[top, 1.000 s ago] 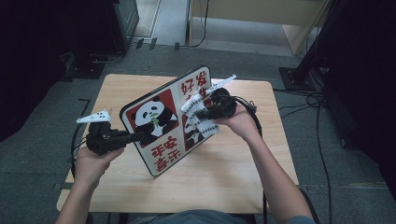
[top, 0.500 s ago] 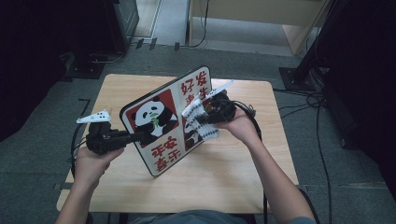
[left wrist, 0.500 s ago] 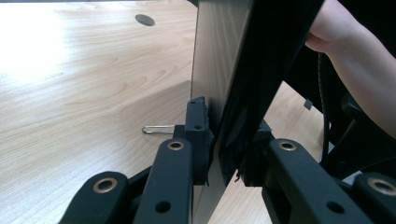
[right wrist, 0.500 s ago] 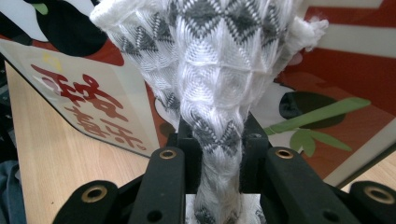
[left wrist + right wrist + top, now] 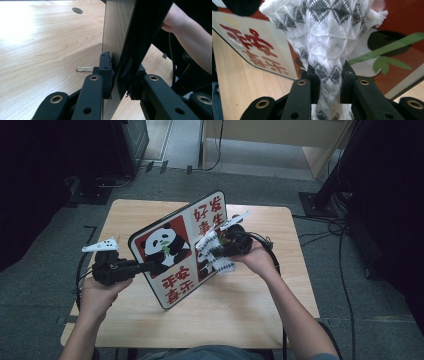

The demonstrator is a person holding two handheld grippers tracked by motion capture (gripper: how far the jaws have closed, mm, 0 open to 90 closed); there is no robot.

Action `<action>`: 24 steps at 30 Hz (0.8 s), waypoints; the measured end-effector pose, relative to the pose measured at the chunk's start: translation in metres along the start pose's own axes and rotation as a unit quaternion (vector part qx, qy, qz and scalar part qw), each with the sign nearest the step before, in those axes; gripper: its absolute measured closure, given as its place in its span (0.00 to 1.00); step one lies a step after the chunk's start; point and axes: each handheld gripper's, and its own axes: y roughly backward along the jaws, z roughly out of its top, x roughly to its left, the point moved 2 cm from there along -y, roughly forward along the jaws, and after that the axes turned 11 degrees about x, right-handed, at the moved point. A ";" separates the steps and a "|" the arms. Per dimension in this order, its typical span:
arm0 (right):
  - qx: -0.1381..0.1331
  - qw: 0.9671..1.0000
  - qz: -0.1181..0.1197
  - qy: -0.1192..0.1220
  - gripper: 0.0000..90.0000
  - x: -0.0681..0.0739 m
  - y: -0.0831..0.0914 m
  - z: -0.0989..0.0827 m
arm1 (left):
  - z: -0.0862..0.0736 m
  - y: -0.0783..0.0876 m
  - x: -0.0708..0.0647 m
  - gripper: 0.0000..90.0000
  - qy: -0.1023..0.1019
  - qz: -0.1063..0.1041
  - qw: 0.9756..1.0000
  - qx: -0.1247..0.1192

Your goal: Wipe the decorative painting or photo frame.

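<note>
A board with panda pictures and red characters [image 5: 175, 247] is held tilted above the wooden table [image 5: 250, 310]. My left gripper [image 5: 150, 266] is shut on the board's left edge; in the left gripper view its pads [image 5: 107, 72] clamp the thin panel [image 5: 117, 35] edge-on. My right gripper [image 5: 212, 251] is shut on a white cloth with a grey zigzag pattern [image 5: 216, 254], pressed against the board's face. In the right gripper view the cloth [image 5: 327, 45] bunches up between the jaws, with the board [image 5: 257, 47] close behind it.
A metal clip or pin [image 5: 83, 69] lies on the table beside the left jaw. A round cable hole [image 5: 77, 10] sits in the tabletop farther off. Cables [image 5: 330, 227] trail on the floor to the right, and dark furniture stands around the table.
The right gripper with the cloth has shifted slightly down and left across the board's face. The left gripper and the board have stayed put.
</note>
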 end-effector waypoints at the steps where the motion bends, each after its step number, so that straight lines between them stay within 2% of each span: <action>1: 0.002 1.000 -0.001 0.002 0.85 0.000 -0.001 -0.001 | 0.000 0.000 0.000 0.87 0.000 0.000 1.000 0.000; 9: 0.019 1.000 -0.002 -0.004 0.85 0.000 -0.012 -0.008 | 0.000 0.000 0.000 0.87 -0.001 -0.002 1.000 0.001; 24: 0.029 0.999 0.003 -0.019 0.85 -0.007 -0.031 -0.028 | 0.000 0.000 0.000 0.87 -0.002 -0.003 1.000 0.002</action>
